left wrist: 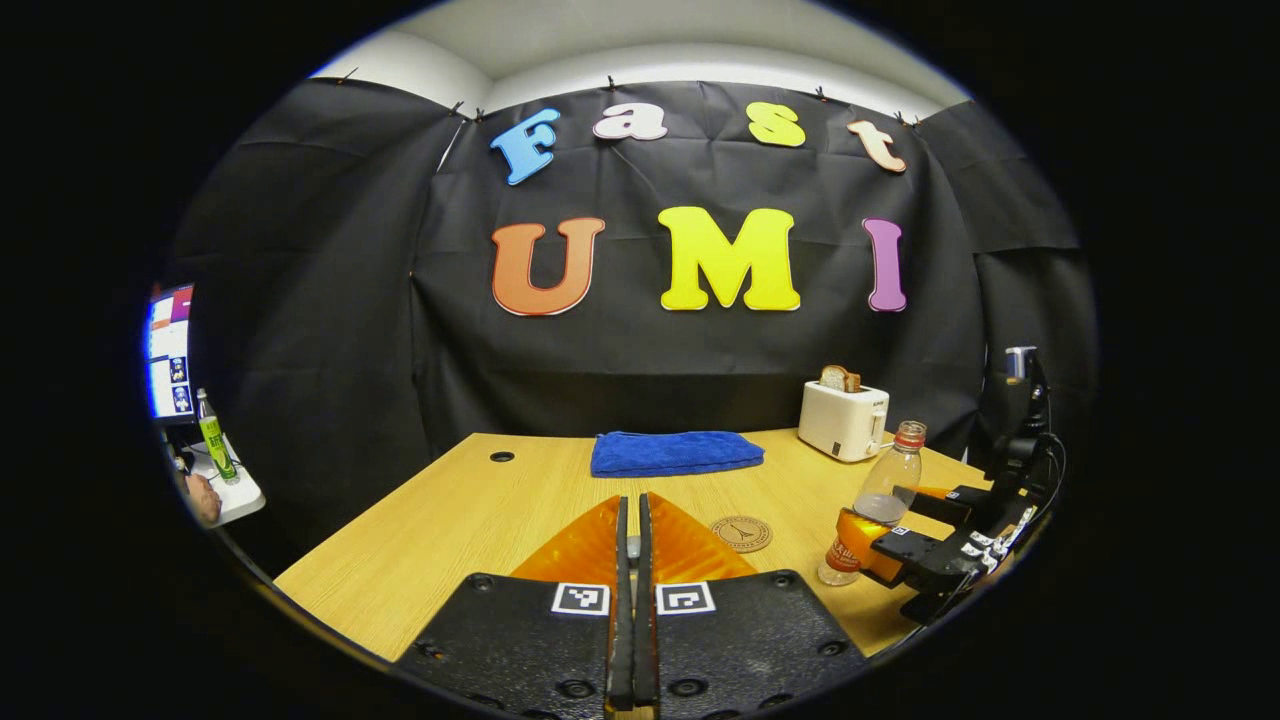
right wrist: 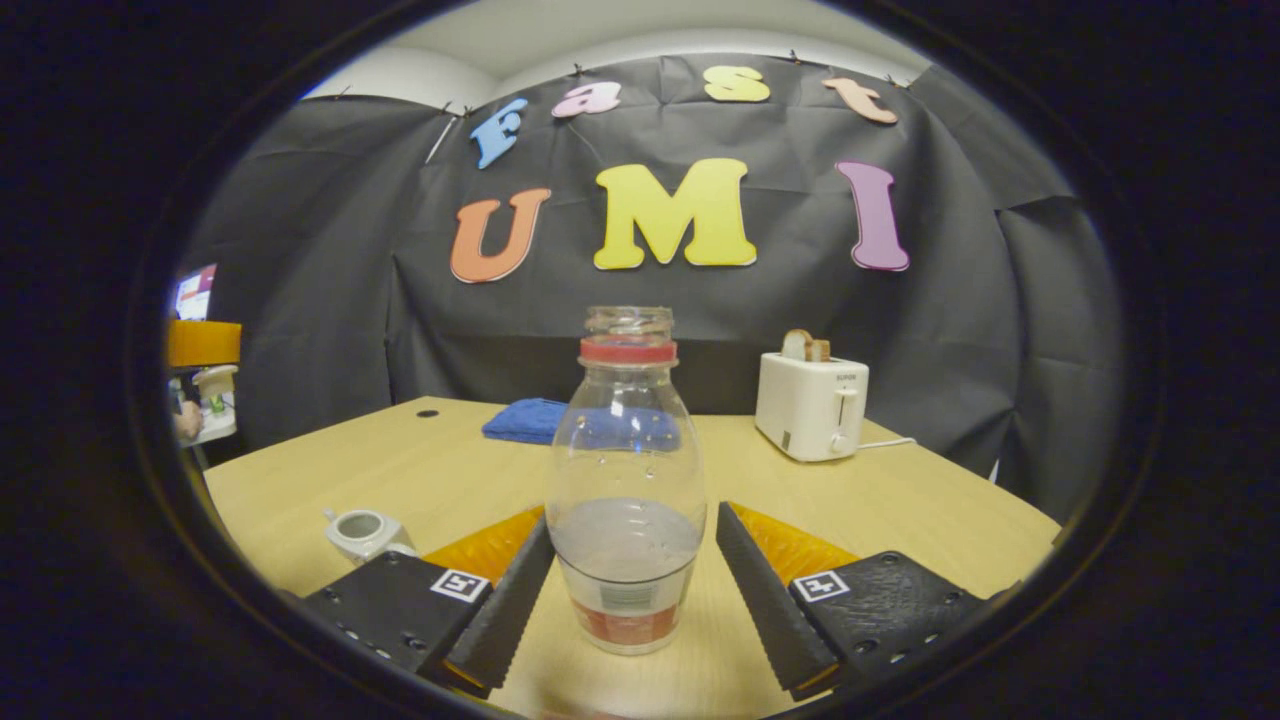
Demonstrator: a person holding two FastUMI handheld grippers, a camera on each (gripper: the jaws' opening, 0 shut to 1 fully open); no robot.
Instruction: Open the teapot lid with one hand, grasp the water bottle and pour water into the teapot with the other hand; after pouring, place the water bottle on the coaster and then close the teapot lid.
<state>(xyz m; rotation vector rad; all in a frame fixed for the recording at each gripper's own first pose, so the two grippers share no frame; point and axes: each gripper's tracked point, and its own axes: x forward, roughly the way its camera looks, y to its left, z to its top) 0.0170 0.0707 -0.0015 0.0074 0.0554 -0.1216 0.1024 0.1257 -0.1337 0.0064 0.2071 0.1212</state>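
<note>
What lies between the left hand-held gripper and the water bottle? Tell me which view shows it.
The coaster lies there, flat on the wooden table, seen in the left gripper view.

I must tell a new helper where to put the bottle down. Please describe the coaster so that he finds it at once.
Start at the wooden table and find the folded blue towel near the back wall. The coaster lies flat in front of the towel, left of the water bottle. It is the one round, flat, brown disc, with a stamped design on top.
</note>
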